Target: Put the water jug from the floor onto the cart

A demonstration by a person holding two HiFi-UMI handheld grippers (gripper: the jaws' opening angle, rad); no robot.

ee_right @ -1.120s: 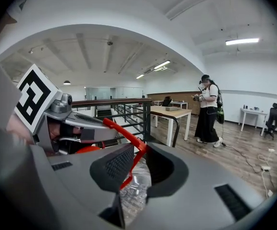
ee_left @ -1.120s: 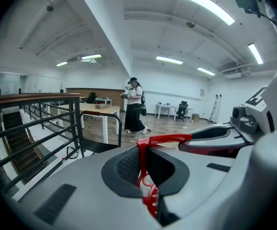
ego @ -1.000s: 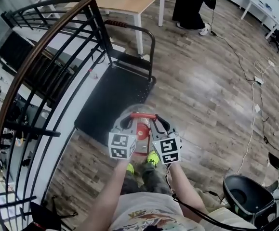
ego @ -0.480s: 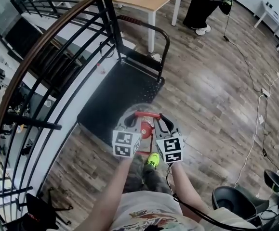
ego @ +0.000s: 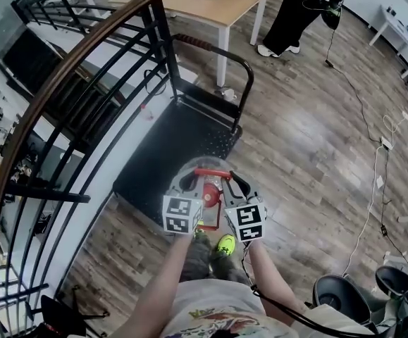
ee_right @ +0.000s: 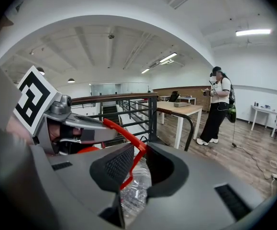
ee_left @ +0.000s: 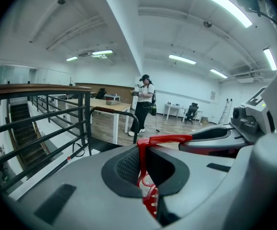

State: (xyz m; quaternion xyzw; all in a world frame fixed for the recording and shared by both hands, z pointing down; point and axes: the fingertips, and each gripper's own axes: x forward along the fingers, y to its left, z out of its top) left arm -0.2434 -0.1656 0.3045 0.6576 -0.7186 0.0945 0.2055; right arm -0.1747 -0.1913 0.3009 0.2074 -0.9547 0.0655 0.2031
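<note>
The clear plastic water jug (ego: 205,191) hangs under its thin red plastic carrying handle (ego: 211,171), just at the near edge of the flat black platform cart (ego: 163,146); it isn't on the deck yet. Both claws bear the load. The left gripper (ego: 188,182) is clamped fully closed on 1 end of the handle, and its own view shows the red strip pinched between the dark pads (ee_left: 128,166). The right gripper (ego: 233,182) is closed on the other end, its jaws standing a little wider around the strip (ee_right: 125,134).

The main risk, as I judge it, is the handle itself: it's narrow and smooth, so a heavy jug could slide through the pads or swing and twist free, most likely on the looser right side. If the 2 hands drift apart or tilt unevenly, the strip could flex or pop out. The dark metal stair railing (ego: 70,76) stands just beside the cart, and a swinging jug set down near the deck's edge could tip onto the wooden floor (ego: 309,153).
</note>
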